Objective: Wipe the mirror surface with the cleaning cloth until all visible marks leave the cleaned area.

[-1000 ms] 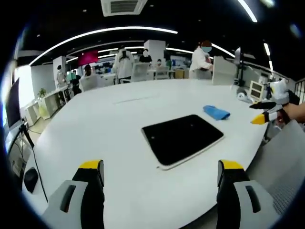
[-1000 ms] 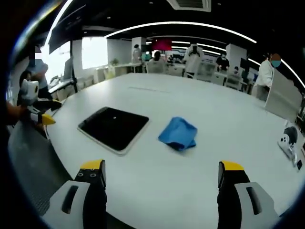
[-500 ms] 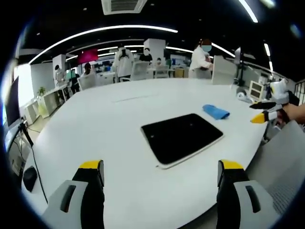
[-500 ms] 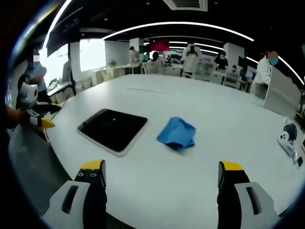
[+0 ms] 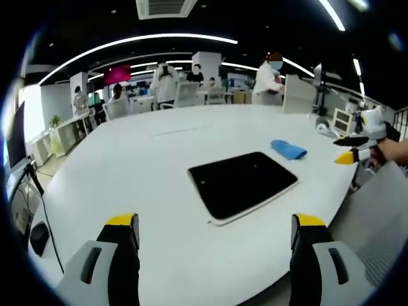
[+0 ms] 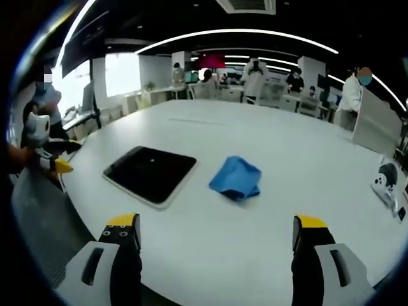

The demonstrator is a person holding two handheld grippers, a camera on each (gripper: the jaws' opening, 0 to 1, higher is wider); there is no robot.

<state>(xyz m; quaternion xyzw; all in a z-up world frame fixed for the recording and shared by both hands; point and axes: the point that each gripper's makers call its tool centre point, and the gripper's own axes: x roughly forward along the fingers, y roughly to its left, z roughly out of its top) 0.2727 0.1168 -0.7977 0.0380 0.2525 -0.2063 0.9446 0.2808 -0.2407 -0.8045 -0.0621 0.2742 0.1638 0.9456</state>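
The mirror lies flat near the front edge of the big white table, a dark rectangle in a pale frame, and the blue cleaning cloth sits crumpled just beside it, apart from its rim. From where I stand nothing has been picked up yet, so the step in hand looks like fetching the cloth. The right gripper faces it almost squarely, jaws spread wide and holding nothing; I would bring it down over the thick middle of the heap, not a loose corner, so enough cloth hangs under the jaws to press flat on the glass. The left gripper is just as wide open and empty, pointed at the mirror; it could steady the frame so the mirror does not slide while being wiped.

Marks on the glass are hard to judge: there may be a small pale speck or two, but it is too dim to be sure.

Counting: one mirror, one cloth, two grippers, one table, and a small white device at its far right edge.
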